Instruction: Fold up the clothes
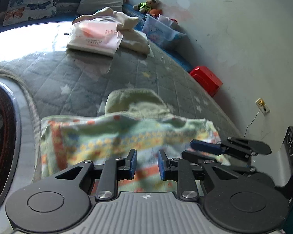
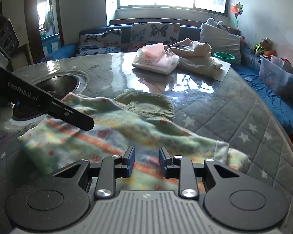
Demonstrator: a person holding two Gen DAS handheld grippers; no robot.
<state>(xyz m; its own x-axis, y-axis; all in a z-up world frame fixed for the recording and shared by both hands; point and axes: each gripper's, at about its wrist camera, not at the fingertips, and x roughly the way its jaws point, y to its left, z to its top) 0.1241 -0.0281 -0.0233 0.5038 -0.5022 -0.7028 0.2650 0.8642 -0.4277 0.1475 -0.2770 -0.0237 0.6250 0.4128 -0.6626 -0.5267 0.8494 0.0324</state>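
Both grippers, left gripper (image 1: 146, 165) and right gripper (image 2: 146, 161), hover released over the pastel patterned knit garment (image 2: 127, 134), lying rumpled on the grey quilted round bench (image 2: 214, 113). Best pinch matching edges, then fold evenly.

garment (image 2: 111, 132) on table (image 2: 214, 113) front | tissue pack (image 2: 156, 60) behind
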